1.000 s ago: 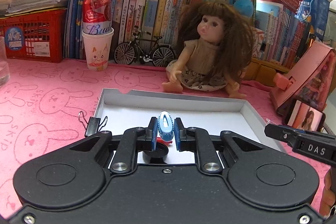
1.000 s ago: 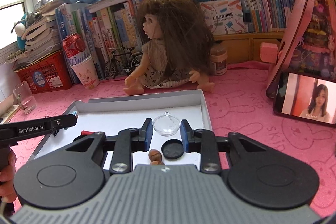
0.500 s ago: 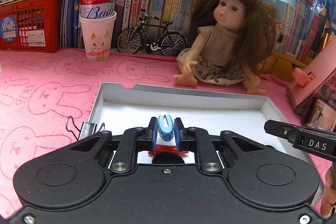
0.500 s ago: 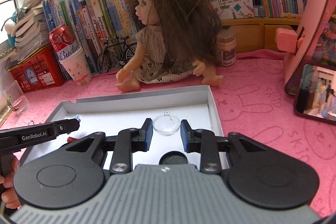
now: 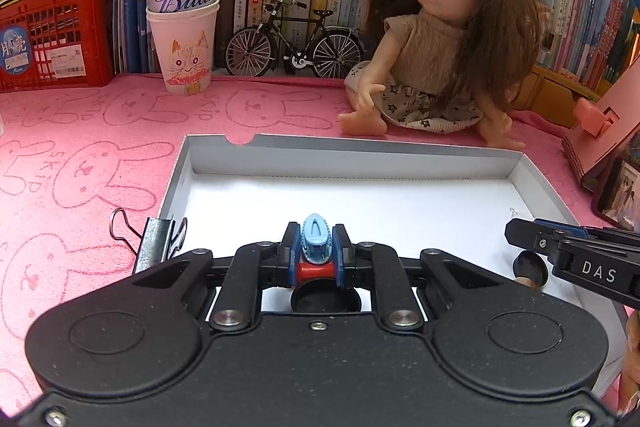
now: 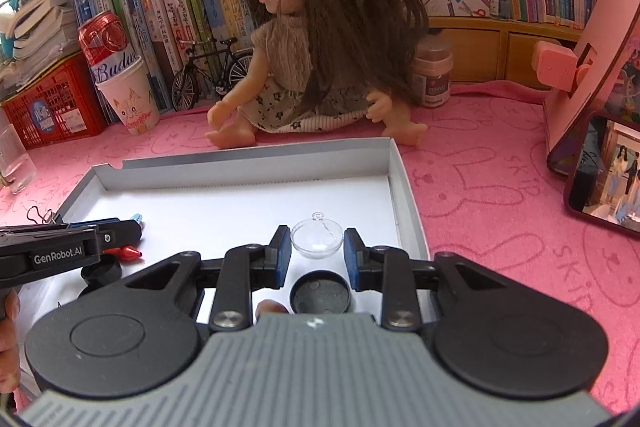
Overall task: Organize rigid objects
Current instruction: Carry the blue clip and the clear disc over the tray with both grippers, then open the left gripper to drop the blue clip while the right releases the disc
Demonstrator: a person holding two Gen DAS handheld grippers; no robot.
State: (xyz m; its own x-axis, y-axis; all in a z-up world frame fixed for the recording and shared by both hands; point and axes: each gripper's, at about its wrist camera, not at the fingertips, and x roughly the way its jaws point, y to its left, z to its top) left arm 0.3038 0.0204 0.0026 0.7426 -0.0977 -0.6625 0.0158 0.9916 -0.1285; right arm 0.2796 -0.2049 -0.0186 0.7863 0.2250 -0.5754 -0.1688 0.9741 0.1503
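A shallow white box lies on the pink cloth. My left gripper is shut on a small blue toy low over the box's near part, above a red piece and a black round lid. In the right wrist view, my right gripper is shut on a clear half-sphere over the box, near its right wall. A black lid and a brown nut lie under it. The left gripper reaches in from the left there.
A binder clip sits at the box's left wall. A doll sits just behind the box, with a model bicycle, a can in a paper cup and books behind. A phone leans on a pink stand at the right.
Both grippers have moved forward and down over the box; the doll and books look nearer. Each still holds its object.
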